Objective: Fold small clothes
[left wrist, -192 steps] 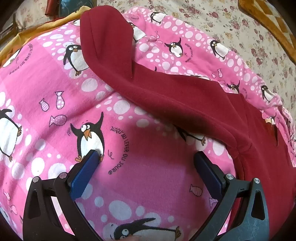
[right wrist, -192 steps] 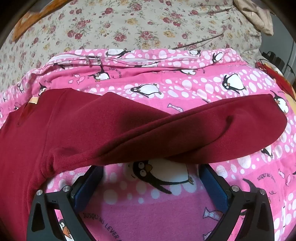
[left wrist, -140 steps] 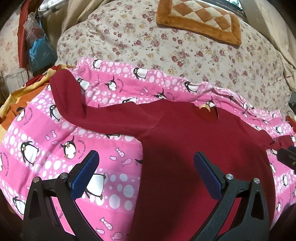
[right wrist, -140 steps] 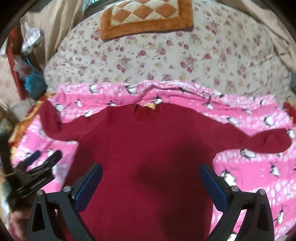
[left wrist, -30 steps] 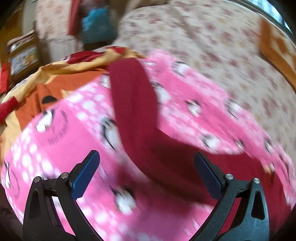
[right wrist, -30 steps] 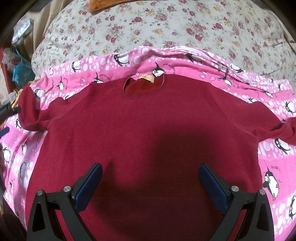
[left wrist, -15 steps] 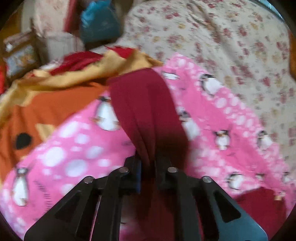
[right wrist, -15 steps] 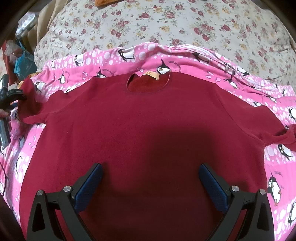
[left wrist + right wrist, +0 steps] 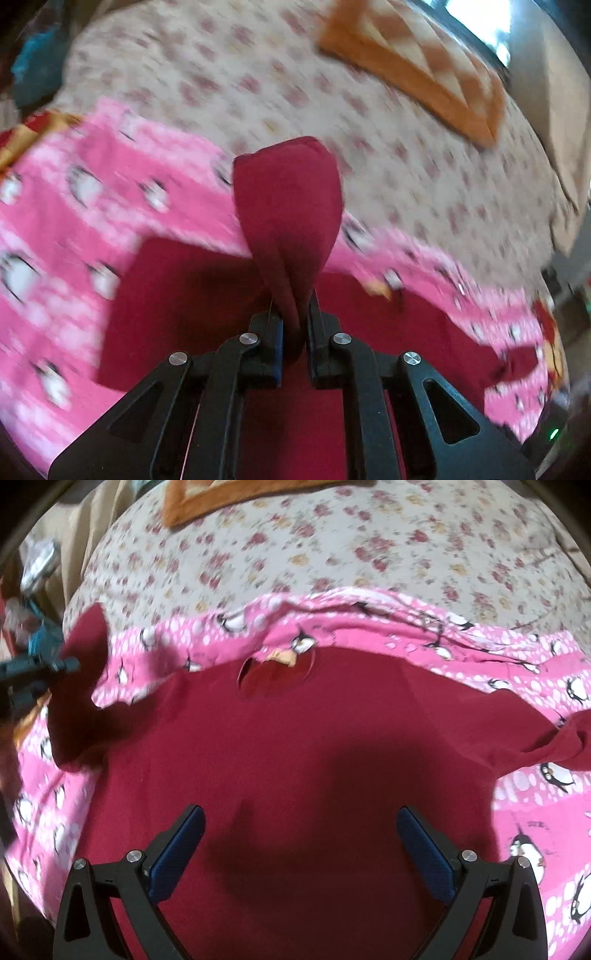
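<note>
A dark red long-sleeved top [image 9: 295, 775] lies spread flat on a pink penguin-print blanket [image 9: 535, 812], its neck hole [image 9: 277, 672] pointing away from me. My left gripper [image 9: 294, 325] is shut on the top's left sleeve [image 9: 288, 206], which stands up lifted over the body of the top [image 9: 184, 314]. In the right wrist view that same gripper [image 9: 55, 664] shows at the far left edge with the raised sleeve [image 9: 88, 635]. My right gripper [image 9: 299, 834] hovers open above the lower middle of the top, nothing between its fingers. The other sleeve [image 9: 561, 746] lies bunched at the right.
The blanket rests on a beige flowered bedspread [image 9: 369, 546]. An orange checked cushion [image 9: 424, 62] lies at the far side of the bed. Orange and red cloth [image 9: 22, 136] lies off the blanket's left end, with blurred clutter beyond [image 9: 33, 572].
My left gripper went from open to shut on the left sleeve, then lifted it and carried it in over the body of the top. The right gripper stayed open and barely shifted.
</note>
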